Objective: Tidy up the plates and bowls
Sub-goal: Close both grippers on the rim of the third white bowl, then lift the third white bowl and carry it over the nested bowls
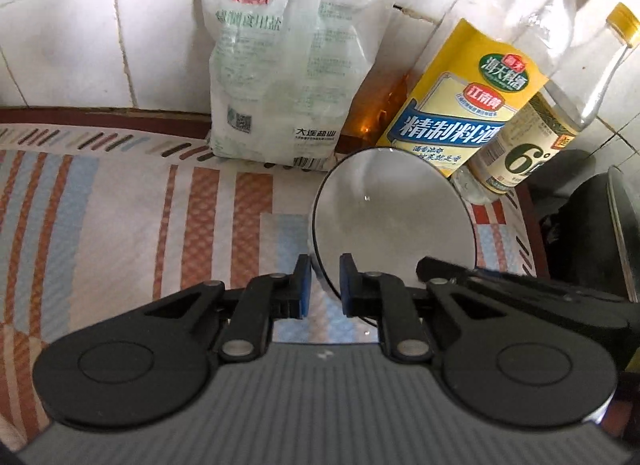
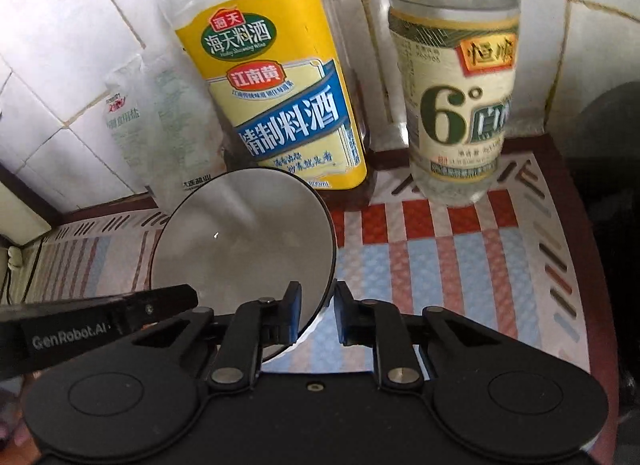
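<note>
While the white bowl (image 1: pixel 394 221) is sitting on the striped cloth (image 1: pixel 120 217) covering the surface, both tools are closing in on its black-edged rim from opposite sides. It is looking like glazed ceramic: stiff, smooth, likely slippery and breakable, so the thin rim is probably the place to pinch. The left tool (image 1: pixel 324 285) is straddling the near-left rim, jaws parted and not yet clamping. The right tool (image 2: pixel 316 313) is doing likewise at the right rim, jaws apart. Behind are standing a salt bag (image 1: pixel 280 77), a cooking wine bottle (image 2: pixel 272 97) and a vinegar bottle (image 2: pixel 456 97).
</note>
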### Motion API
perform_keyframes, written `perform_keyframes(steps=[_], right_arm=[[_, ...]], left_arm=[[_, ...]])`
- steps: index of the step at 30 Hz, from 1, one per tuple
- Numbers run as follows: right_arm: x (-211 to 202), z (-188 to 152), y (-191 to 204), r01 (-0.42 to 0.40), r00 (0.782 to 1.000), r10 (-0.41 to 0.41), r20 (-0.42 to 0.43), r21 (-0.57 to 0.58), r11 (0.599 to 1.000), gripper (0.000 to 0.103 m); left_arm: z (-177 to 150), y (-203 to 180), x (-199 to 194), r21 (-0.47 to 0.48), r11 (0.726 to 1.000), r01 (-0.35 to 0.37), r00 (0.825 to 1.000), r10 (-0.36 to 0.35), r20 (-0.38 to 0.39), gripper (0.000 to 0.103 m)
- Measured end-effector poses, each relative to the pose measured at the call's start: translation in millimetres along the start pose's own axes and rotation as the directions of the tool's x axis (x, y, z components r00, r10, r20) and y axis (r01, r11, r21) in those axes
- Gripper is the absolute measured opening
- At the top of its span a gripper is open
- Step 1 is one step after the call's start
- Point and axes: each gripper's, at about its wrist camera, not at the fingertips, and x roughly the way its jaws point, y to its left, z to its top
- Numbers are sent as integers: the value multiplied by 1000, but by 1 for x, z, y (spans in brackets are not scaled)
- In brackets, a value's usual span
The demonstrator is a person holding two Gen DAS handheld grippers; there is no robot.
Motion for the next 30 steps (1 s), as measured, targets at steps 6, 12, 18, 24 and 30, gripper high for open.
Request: perform_keyframes(steps=[6,12,18,24,30], right_arm=[[-18,-17,11,-20,1000,20,2,12,1000,21],[-51,-40,34,-20,999,19,49,6,1000,21],[-90,-65,67,-39,994,35,107,41,998,21],[-120,-91,112,-69,987,64,146,31,997,21],[-139,-111,157,-87,982,89,166,-22,996,21]], left_arm=[[-8,1,-30,65,998,-9,1000,8,16,13],[-32,10,-68,109,994,-17,999,14,33,13],[-54,35,-126,139,990,4,999,-9,40,13],[-56,60,-183,199,980,-25,996,8,85,13],[-67,92,-223,196,979,-52,995,33,98,14]])
